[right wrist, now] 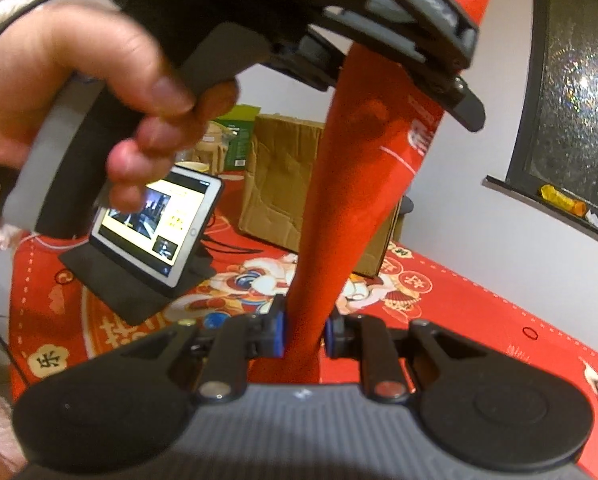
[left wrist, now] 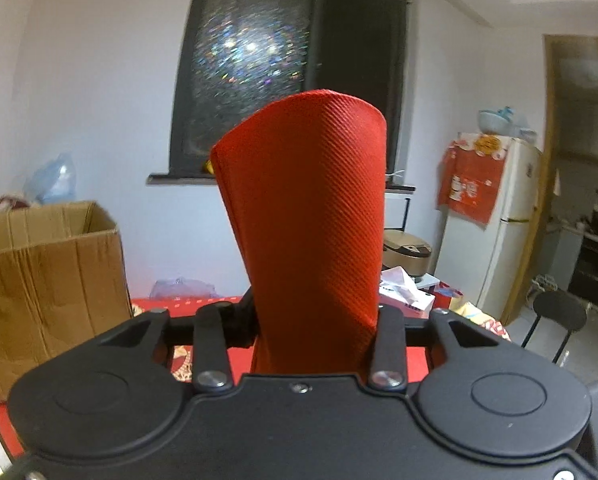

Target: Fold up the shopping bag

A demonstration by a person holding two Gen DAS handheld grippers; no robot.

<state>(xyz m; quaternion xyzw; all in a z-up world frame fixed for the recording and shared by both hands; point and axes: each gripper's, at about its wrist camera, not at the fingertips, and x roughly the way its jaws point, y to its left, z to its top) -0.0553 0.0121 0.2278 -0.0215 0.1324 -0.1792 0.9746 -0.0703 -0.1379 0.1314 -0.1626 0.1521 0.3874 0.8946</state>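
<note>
The red woven shopping bag (left wrist: 307, 208) rises as a rolled, upright band from between my left gripper's (left wrist: 315, 332) fingers, which are shut on it; the fabric hides the pads. In the right wrist view the same bag (right wrist: 339, 200) runs as a taut, narrow strip from my right gripper (right wrist: 305, 334) up to the left gripper (right wrist: 383, 56) overhead. The right gripper's blue pads (right wrist: 279, 332) pinch the strip's lower end. A person's hand (right wrist: 79, 92) holds the left gripper's handle. The bag hangs above the table.
A red patterned tablecloth (right wrist: 479, 308) covers the table. On it stand a cardboard box (right wrist: 279, 176), also at the left (left wrist: 47, 280), and a lit tablet (right wrist: 159, 224) on a stand. A rice cooker (left wrist: 407, 256), a fridge (left wrist: 495, 220) and a black stool (left wrist: 559, 312) lie beyond.
</note>
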